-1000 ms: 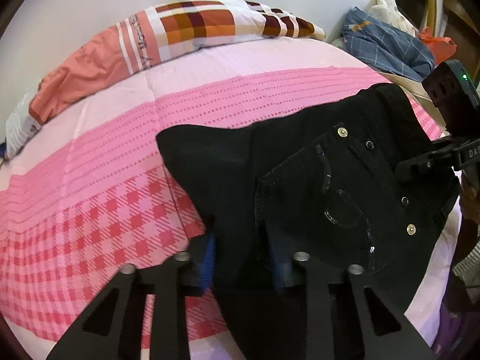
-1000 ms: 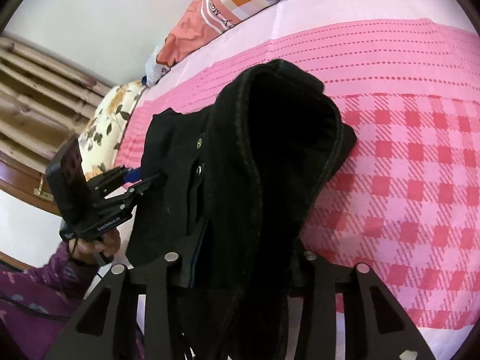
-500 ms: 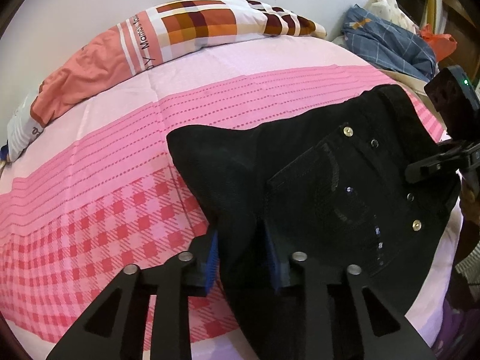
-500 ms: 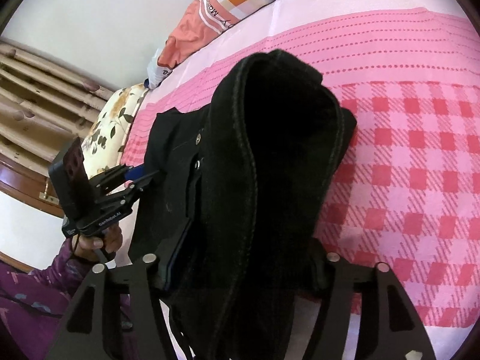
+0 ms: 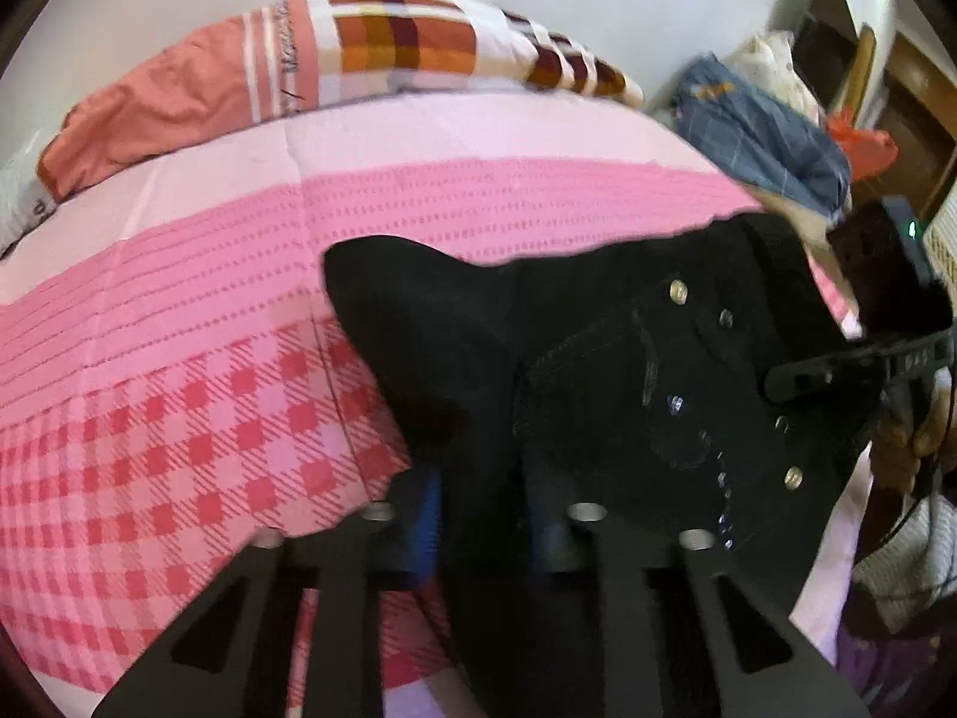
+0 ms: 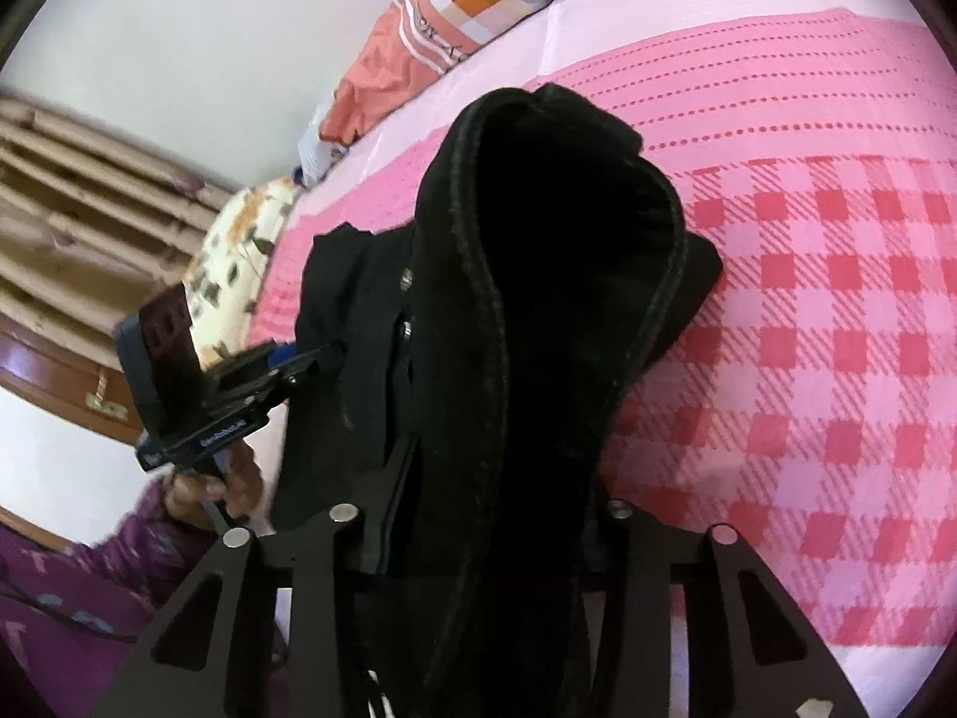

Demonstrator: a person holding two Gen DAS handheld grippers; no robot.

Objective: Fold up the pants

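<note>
Black pants (image 5: 628,371) hang bunched between both grippers, lifted over the pink checked bedsheet (image 5: 179,419)! The left gripper (image 5: 484,520) pinches a fold of the dark fabric between its blue-padded fingers (image 5: 421,529), rivets and a stitched pocket facing the camera. Over on the right wrist view, the right gripper (image 6: 478,532) clamps a thick roll of the waistband, the cloth looping up in front of the lens. A patchwork orange pillow (image 5: 335,60) lies at the far edge of the bed, with a blue plaid garment (image 5: 771,131) heaped beyond the corner.
</note>
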